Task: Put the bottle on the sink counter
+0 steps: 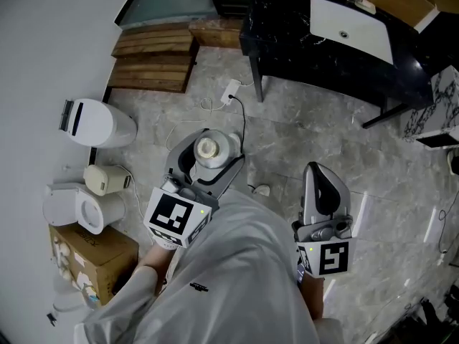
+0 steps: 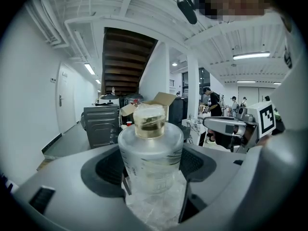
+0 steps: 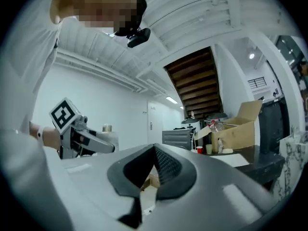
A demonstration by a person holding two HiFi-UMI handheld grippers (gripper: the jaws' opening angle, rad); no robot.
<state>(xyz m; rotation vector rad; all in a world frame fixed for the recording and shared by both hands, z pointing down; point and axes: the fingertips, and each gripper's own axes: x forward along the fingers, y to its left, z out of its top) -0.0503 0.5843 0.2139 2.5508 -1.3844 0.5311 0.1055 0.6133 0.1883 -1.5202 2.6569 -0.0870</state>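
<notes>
Gripping the bottle (image 2: 150,158) round its frosted body, the left hand-held gripper (image 1: 206,162) has its jaws closed on either side of it, cap upward, and holds it in the air above the grey floor (image 1: 323,120) — resting on nothing. The right hand-held gripper (image 1: 324,186), at the bottle's 3 o'clock in the head view and well apart from it, has its jaws together with nothing between them. The black surface (image 1: 287,45) with its white sink (image 1: 351,26) lies at 1 o'clock, its near edge and thin legs bordering a broad open stretch of floor. At 9 o'clock a white bin (image 1: 97,124), a toilet (image 1: 75,208) and a cardboard box (image 1: 100,253) line the wall (image 1: 43,49) — wooden steps (image 1: 154,56) sit at 11 o'clock, and a cable (image 1: 240,113) trails across the floor at 12 o'clock.
</notes>
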